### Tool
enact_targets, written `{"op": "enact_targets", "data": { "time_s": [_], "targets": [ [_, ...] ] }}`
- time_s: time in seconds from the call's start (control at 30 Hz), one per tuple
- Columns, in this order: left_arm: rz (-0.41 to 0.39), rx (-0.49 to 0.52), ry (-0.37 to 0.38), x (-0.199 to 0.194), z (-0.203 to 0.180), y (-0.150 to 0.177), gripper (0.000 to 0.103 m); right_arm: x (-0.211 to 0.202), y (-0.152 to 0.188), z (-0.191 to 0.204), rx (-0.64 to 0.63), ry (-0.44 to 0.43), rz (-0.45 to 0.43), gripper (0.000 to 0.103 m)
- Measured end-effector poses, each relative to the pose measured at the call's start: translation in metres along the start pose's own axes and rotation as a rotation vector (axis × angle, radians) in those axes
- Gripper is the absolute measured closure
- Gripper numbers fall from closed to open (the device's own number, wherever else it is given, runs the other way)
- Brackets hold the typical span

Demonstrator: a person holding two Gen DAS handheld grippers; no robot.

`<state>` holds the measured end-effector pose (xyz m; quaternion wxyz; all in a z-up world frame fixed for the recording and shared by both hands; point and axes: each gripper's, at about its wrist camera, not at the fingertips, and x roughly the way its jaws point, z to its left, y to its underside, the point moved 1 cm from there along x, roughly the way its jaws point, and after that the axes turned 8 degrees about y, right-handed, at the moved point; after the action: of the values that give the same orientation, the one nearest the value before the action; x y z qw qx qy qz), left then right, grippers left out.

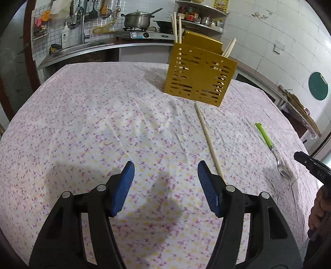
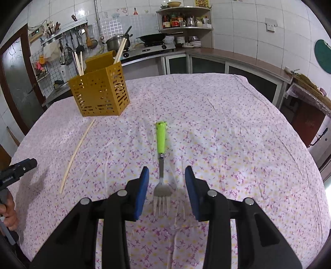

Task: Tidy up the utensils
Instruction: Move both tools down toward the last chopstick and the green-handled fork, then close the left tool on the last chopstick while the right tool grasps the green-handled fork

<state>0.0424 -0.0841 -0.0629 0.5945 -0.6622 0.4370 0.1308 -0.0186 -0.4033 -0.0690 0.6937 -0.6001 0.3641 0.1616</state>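
Observation:
A yellow slotted utensil holder [image 1: 199, 76] [image 2: 100, 92] stands on the flowered tablecloth with several chopsticks in it. One loose chopstick [image 1: 209, 140] [image 2: 77, 154] lies on the cloth in front of it. A green-handled fork [image 1: 272, 150] [image 2: 161, 163] lies further right. My left gripper [image 1: 165, 173] is open and empty, just left of the loose chopstick's near end. My right gripper [image 2: 166, 178] is open, its blue pads [image 2: 143, 186] on either side of the fork's neck and tines, not touching it.
The table [image 2: 227, 124] is covered by a white flowered cloth. A kitchen counter with sink, pot [image 1: 137, 19] and stove lies behind. The other gripper's tip shows at the right edge [image 1: 310, 163] and left edge [image 2: 18, 168].

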Motion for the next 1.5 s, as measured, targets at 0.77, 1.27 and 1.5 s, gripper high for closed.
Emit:
{"op": "enact_targets", "data": {
  "time_s": [0.77, 1.27, 1.5],
  "targets": [
    [0.112, 0.063, 0.018, 0.1, -0.052, -0.077, 0.037, 0.088, -0.063, 0.022, -0.106, 0.038, 0.154, 0.066],
    [0.175, 0.033, -0.005, 0.164, -0.044, -0.106, 0.043, 0.141, -0.082, 0.038, -0.133, 0.017, 0.198, 0.081],
    [0.19, 0.079, -0.076, 0.182, -0.05, -0.111, 0.058, 0.152, -0.093, 0.037, -0.127, -0.002, 0.207, 0.082]
  ]
}}
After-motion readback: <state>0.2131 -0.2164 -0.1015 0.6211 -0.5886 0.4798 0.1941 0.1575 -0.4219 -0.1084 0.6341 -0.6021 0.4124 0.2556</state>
